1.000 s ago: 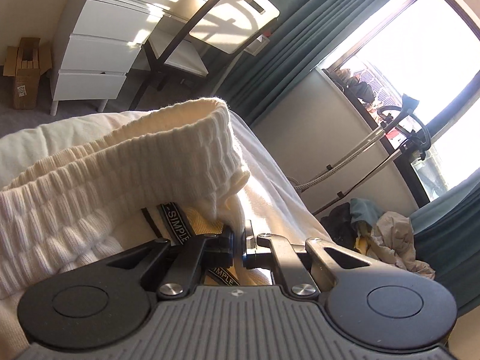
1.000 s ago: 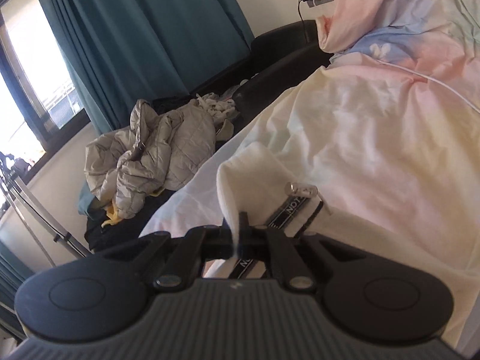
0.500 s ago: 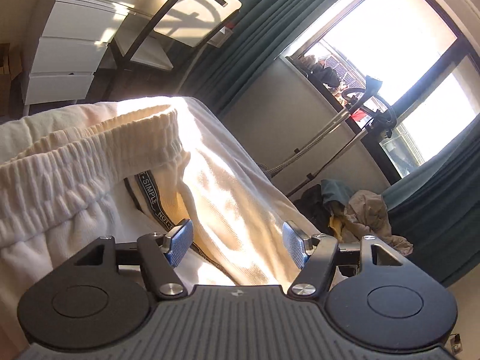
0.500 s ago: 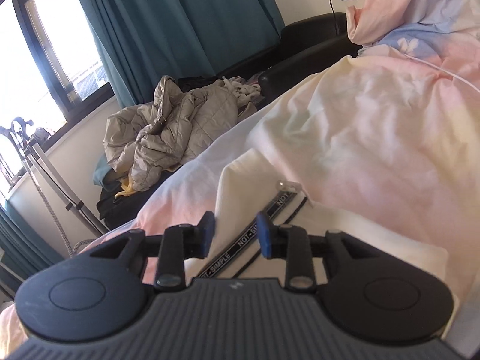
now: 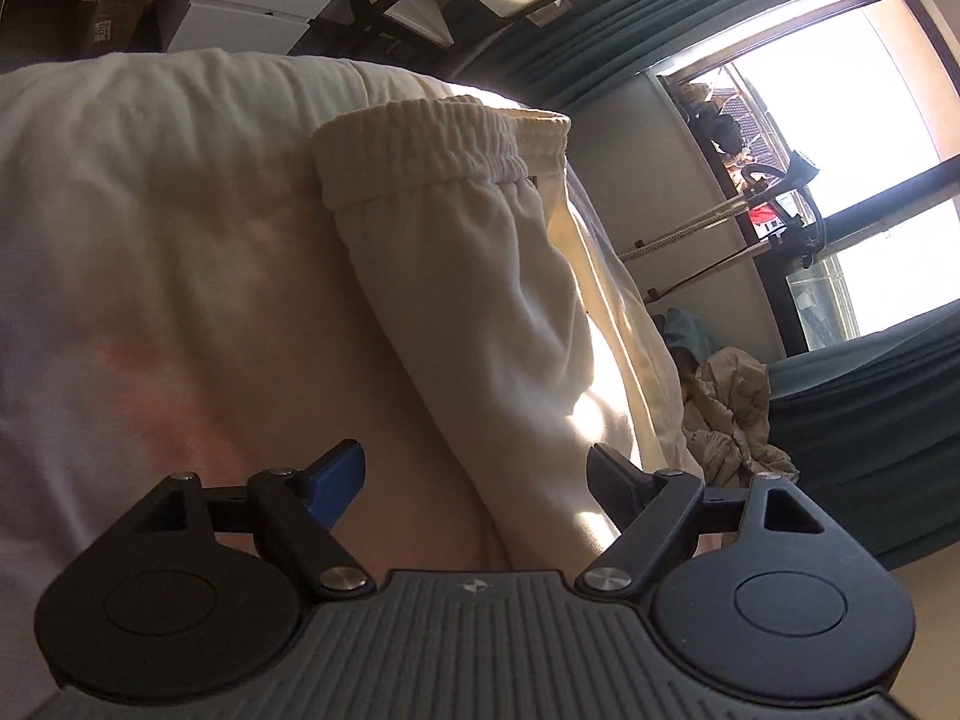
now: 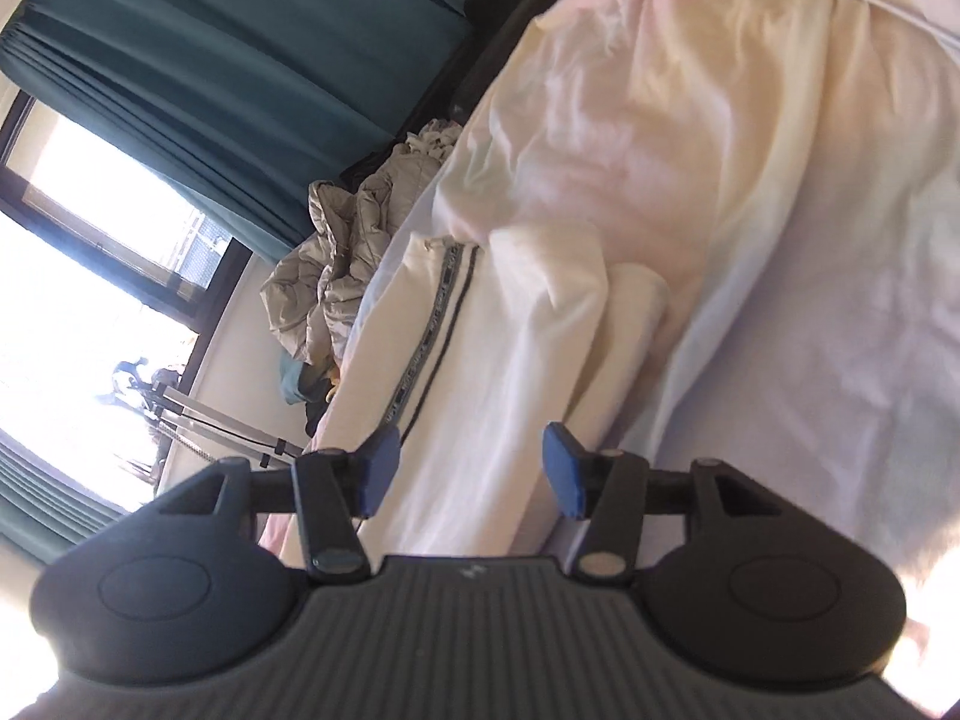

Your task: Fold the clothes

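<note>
Left gripper (image 5: 477, 477): jaws spread wide, released, holding nothing. It hangs above the bed (image 5: 150, 252), with the cream trousers (image 5: 480, 300) lying in front of it. The trousers lie folded lengthwise on the bedcover. Their gathered elastic waistband (image 5: 432, 144) is at the far end in the left wrist view, near the edge of the bed. Sunlight falls on the right edge of the cloth.

Right gripper (image 6: 465, 468): jaws also spread apart, released, holding nothing. The trousers (image 6: 510, 360) run away from this gripper along the bed, near its window-side edge. A dark printed stripe (image 6: 435, 324) runs down the leg on the left side of the cloth; the lettering is too blurred to read. A second folded layer lies beside the leg on the right. The pastel bedcover (image 6: 750, 150) is rumpled beyond the trousers, and a white cable (image 6: 870, 6) crosses it at the far end.

Beside the bed, a beige quilted jacket (image 6: 342, 252) lies in a heap below teal curtains (image 6: 240, 48) and a bright window (image 5: 870, 120). White drawers (image 5: 252, 18) stand beyond the bed in the left wrist view.
</note>
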The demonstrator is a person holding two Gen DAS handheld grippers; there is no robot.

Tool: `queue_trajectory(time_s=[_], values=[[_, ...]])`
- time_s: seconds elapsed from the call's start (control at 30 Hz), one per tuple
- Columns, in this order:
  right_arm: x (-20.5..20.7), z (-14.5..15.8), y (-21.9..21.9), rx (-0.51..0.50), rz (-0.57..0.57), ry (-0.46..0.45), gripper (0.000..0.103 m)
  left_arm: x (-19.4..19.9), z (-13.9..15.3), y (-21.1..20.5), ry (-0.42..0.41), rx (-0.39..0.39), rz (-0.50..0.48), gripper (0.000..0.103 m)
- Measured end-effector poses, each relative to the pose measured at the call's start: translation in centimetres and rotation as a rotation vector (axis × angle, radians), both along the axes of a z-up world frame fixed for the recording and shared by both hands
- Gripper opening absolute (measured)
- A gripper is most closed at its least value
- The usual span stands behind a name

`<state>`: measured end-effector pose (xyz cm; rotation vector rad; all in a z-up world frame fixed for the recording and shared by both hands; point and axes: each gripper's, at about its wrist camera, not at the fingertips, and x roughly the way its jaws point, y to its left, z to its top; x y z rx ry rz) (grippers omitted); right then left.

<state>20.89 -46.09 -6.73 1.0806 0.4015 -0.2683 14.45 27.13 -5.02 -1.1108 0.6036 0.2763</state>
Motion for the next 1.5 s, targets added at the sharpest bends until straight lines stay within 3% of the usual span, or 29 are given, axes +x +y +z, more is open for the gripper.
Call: queue_trajectory(time_s=[0.07,0.17,0.3,0.4,0.47,0.53,0.63,0.67,0.87,1.0,1.23,1.3,1.5], values=[[0.4,-1.1,0.2,0.019,0.018,0.019,0.061,0.9,-1.5,0.5,0.004,-0.056,0.006,0.083],[1.7,-2.8,0.0,0.041,0.036,0.028,0.063,2.5,-2.7,1.0,-0.041,-0.075,0.029,0.083],[3.8,-4.7,-0.4,0.037,0.023,0.009,0.064,4.9,-3.5,1.1,-0.108,-0.039,0.058,0.080],[5.7,-4.8,-0.6,-0.006,-0.015,-0.023,0.063,6.5,-3.8,0.9,-0.127,0.030,0.064,0.067],[6.6,-4.9,-0.7,-0.035,-0.051,-0.037,0.055,7.0,-4.1,0.7,-0.137,0.066,0.072,0.052],[6.8,-5.3,-0.7,-0.047,-0.105,-0.031,0.026,7.0,-4.2,0.7,-0.150,0.066,0.080,0.042],[6.8,-5.8,-0.9,-0.039,-0.131,-0.044,0.014,6.8,-3.4,0.6,-0.186,0.085,0.075,0.015],[6.5,-5.5,-0.9,-0.043,-0.133,-0.050,0.012,6.6,-3.0,0.7,-0.200,0.081,0.076,0.012],[2.8,-2.5,-1.2,-0.043,-0.122,-0.088,0.010,5.0,-0.5,1.7,-0.260,0.038,0.062,0.010],[-0.8,-0.5,-1.5,-0.023,-0.123,-0.097,0.010,2.7,0.1,2.5,-0.250,-0.012,0.051,0.010],[-9.0,1.0,-2.1,0.114,-0.171,-0.027,0.010,-2.2,0.0,3.7,-0.155,-0.056,-0.036,0.010],[-10.6,1.5,-2.2,0.110,-0.157,0.004,0.010,-2.8,-0.4,3.8,-0.131,-0.043,-0.063,0.010],[-12.4,-0.9,-2.7,0.163,-0.172,0.111,0.010,-3.4,-0.8,3.4,-0.053,0.008,-0.109,0.016]])
